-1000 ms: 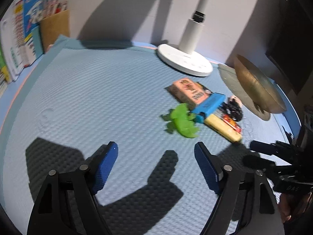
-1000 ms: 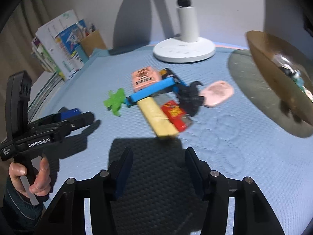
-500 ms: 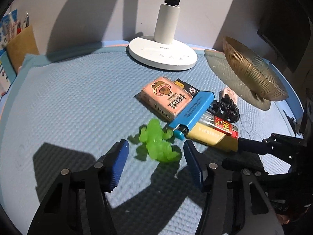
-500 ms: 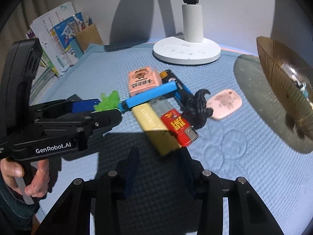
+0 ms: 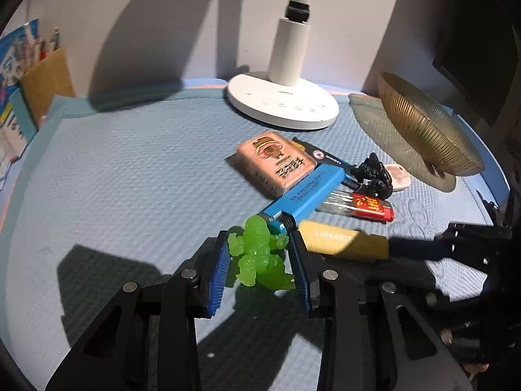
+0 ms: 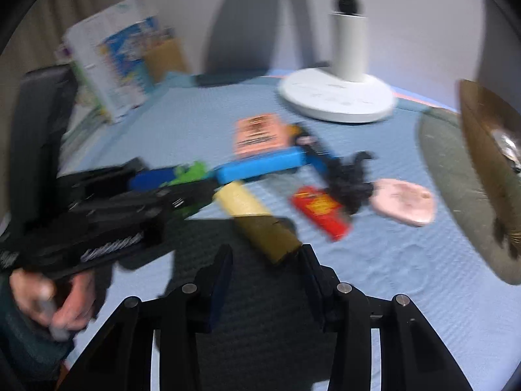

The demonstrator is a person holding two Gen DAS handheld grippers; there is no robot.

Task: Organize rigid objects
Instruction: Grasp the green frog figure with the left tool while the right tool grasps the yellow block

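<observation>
A translucent green toy figure (image 5: pixel 260 254) lies on the blue mat between the blue pads of my left gripper (image 5: pixel 259 238). The jaws are closing and both pads touch its sides. Behind it is a pile: a blue box (image 5: pixel 306 195), a pink box (image 5: pixel 273 163), a red lighter (image 5: pixel 368 207), a black figure (image 5: pixel 374 176), a pink flat piece (image 5: pixel 399 177) and a yellow block (image 5: pixel 342 244). My right gripper (image 6: pixel 265 254) stands open, and the near end of the yellow block (image 6: pixel 254 218) reaches in between its fingertips. The right wrist view is blurred.
A gold ribbed bowl (image 5: pixel 426 137) stands at the right with something inside (image 6: pixel 504 143). A white lamp base (image 5: pixel 283 104) sits at the back. Books and a brown holder (image 5: pixel 45 81) line the left edge. A person's hand (image 6: pixel 49 299) holds the left gripper.
My left gripper moved forward to the green figure and its jaws narrowed around it. The right gripper moved up to the near end of the yellow block and narrowed a little.
</observation>
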